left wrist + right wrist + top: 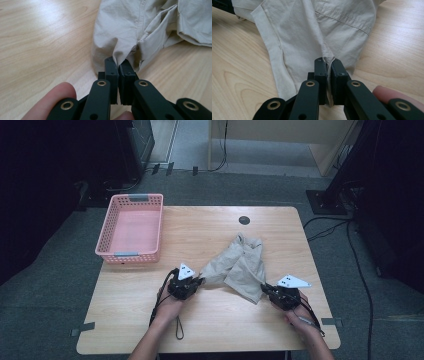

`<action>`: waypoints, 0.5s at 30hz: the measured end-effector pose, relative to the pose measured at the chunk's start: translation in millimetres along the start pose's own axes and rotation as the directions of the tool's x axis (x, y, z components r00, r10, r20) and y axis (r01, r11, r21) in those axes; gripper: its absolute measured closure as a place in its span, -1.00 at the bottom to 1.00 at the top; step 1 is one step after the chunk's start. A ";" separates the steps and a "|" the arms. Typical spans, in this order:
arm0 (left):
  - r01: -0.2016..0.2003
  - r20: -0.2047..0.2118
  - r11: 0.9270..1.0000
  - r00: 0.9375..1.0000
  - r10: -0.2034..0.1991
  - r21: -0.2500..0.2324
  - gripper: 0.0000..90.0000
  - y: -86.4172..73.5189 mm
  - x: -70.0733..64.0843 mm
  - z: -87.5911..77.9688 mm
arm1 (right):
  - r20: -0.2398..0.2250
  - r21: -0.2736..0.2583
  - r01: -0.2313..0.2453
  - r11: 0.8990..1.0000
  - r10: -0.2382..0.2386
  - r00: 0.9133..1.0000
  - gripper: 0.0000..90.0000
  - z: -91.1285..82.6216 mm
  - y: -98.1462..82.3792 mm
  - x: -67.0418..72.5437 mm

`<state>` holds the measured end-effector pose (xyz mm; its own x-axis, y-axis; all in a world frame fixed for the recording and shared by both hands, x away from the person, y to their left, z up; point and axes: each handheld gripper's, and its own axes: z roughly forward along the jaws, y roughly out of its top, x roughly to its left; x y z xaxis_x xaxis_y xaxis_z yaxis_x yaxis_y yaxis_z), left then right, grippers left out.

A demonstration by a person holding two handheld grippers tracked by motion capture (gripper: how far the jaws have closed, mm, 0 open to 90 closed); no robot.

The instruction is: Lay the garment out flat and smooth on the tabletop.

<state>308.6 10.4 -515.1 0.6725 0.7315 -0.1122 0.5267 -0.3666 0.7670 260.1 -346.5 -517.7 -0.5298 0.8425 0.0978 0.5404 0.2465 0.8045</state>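
A beige garment (241,265) lies crumpled on the wooden table (150,320), right of centre. My left gripper (200,281) is shut on the garment's near left corner; in the left gripper view the cloth (130,30) is pinched between the jaws of the left gripper (118,65). My right gripper (265,288) is shut on the near right corner, and in the right gripper view a fold of the cloth (312,32) is clamped in the right gripper (328,63). Both grippers sit low at the table's near side.
A pink plastic basket (131,227) stands at the far left of the table and looks empty. A small dark round disc (244,220) sits near the table's far edge. Bare wood stretches along the near edge. Cables lie on the floor to the right.
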 end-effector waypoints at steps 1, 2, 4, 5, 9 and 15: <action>-0.003 0.004 1.000 1.000 0.003 -0.004 0.96 -3.1 -0.1 -2.5 | -0.004 0.003 -0.002 1.000 0.002 1.000 0.92 -1.1 -0.5 1.3; -0.008 0.008 1.000 1.000 0.008 -0.005 0.96 -6.4 0.2 -5.3 | -0.008 0.005 -0.004 1.000 0.004 1.000 0.92 -2.5 -1.0 2.8; -0.012 0.011 1.000 1.000 0.012 -0.004 0.96 -13.4 0.4 -9.8 | -0.016 0.012 -0.001 1.000 0.001 1.000 0.92 -5.8 -2.2 6.6; -0.010 0.011 1.000 1.000 0.010 -0.005 0.96 -16.6 0.7 -11.9 | -0.020 0.016 0.002 1.000 -0.001 1.000 0.92 -7.4 -2.9 8.7; -0.014 0.025 1.000 1.000 0.014 -0.016 0.96 -24.6 2.0 -17.8 | -0.042 0.028 0.009 1.000 -0.008 0.999 0.61 -14.0 -1.8 16.7; 0.010 0.032 1.000 0.999 -0.010 -0.023 0.95 -29.4 3.3 -18.2 | -0.026 -0.004 -0.014 1.000 0.014 1.000 0.33 -26.4 18.1 27.0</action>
<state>285.9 34.1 -526.5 0.6835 0.7164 -0.1395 0.5216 -0.3457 0.7800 238.3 -332.0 -485.0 -0.5387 0.8333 0.1240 0.5451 0.2325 0.8055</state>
